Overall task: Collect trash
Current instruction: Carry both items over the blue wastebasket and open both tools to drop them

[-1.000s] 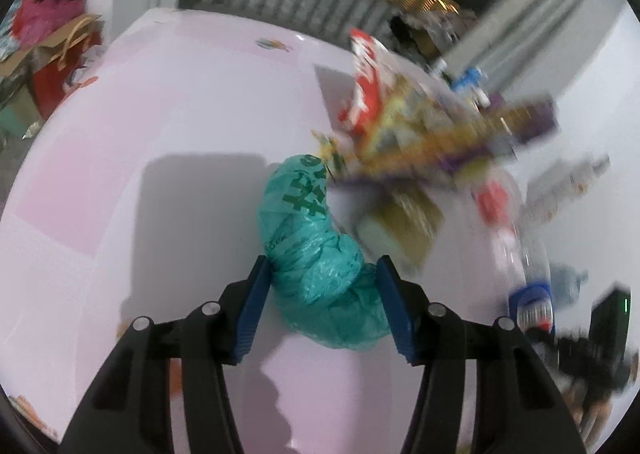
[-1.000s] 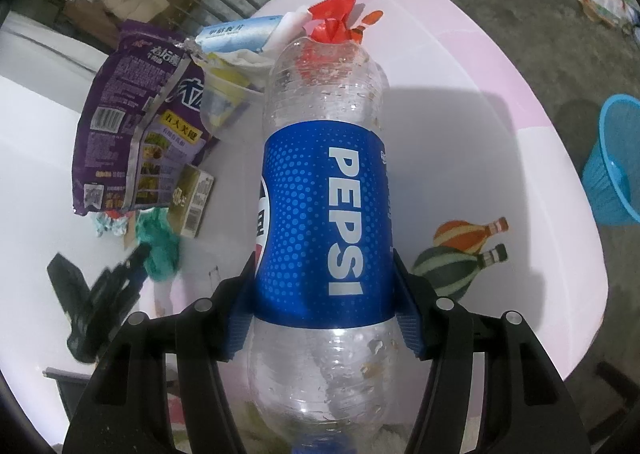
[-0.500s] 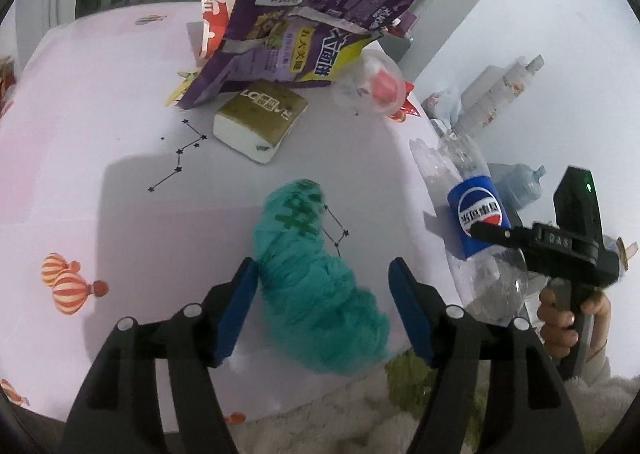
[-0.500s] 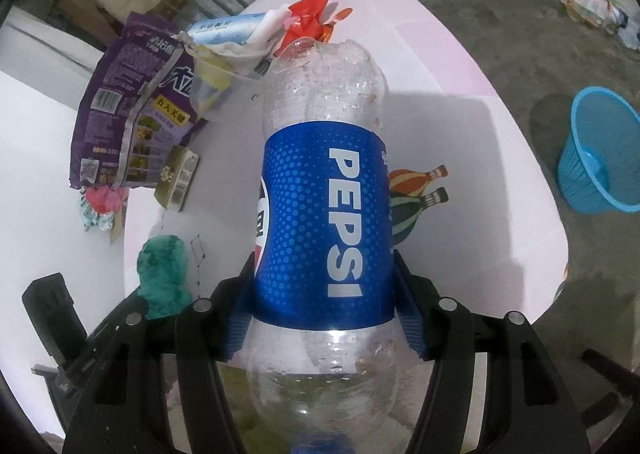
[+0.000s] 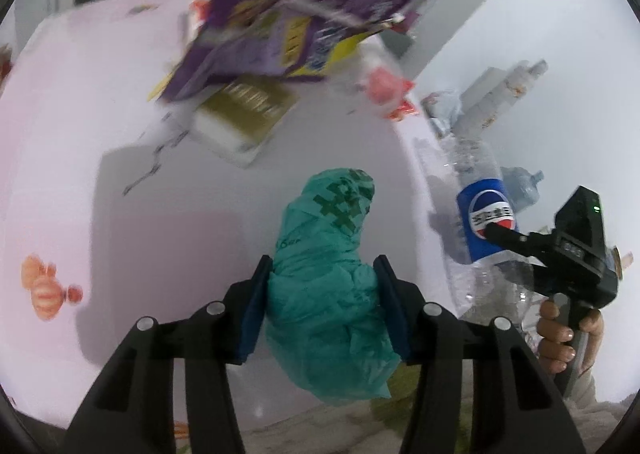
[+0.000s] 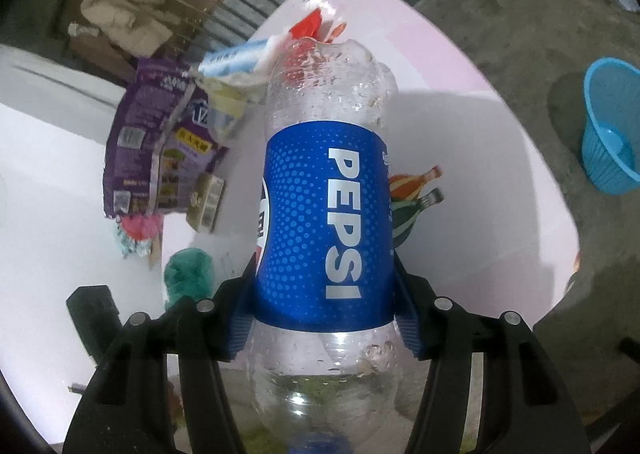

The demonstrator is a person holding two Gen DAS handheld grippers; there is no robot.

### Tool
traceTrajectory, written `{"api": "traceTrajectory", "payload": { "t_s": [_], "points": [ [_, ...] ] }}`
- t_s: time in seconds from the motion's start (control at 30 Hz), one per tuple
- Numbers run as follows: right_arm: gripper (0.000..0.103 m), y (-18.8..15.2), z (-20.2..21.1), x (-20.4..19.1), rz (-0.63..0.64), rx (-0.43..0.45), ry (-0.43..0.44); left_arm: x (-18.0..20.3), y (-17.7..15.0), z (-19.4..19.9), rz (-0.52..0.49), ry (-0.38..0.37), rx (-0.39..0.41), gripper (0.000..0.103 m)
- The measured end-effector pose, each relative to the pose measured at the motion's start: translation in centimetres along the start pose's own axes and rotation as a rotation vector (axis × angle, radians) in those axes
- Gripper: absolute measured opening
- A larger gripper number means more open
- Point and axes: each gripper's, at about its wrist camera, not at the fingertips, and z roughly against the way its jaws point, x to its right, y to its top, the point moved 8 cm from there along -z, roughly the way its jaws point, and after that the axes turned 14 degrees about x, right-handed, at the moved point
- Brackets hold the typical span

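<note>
Left gripper is clamped on the green plastic bag; bag sits lower centre of the left wrist view, squeezed between both blue pads, its bulk hanging below them and its top poking up past the fingertips; I read it as lifted clear of the pink table, though contact underneath is hard to judge. Right gripper is closed on the Pepsi bottle; bottle fills the centre of the right wrist view, pads gripping the blue label on both sides, neck end pointing away from the camera, droplets inside the clear plastic. From the left wrist view I also see that bottle at right of frame, held by the other tool. Upper centre of the left view: purple snack bag, blurred, with a gold-topped box just below it. Right edge of the right view: blue basket on the floor, well apart from the table.
</note>
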Motion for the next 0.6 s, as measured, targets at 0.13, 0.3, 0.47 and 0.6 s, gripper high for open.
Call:
{"api": "traceTrajectory", "payload": {
  "t_s": [0.13, 0.3, 0.47, 0.6],
  "points": [
    [0.056, 1.7, 1.8, 0.8, -0.043, 0.064, 0.021, 3.7, 2.2, -0.9, -0.079, -0.066, 0.02, 0.05],
    [0.056, 5.4, 5.8, 4.9, -0.14, 0.223, -0.01, 10.3, 4.7, -3.7, -0.188, -0.177, 0.002, 0.05],
    [0.056, 7.6, 9.0, 11.9, -0.318, 0.324, -0.086, 18.4, 6.1, -8.9, -0.322, -0.274, -0.069, 0.05],
    [0.056, 8.7, 9.9, 18.0, -0.503, 0.364, -0.122, 25.3, 6.0, -15.8, -0.365, -0.334, -0.213, 0.05]
  ]
}}
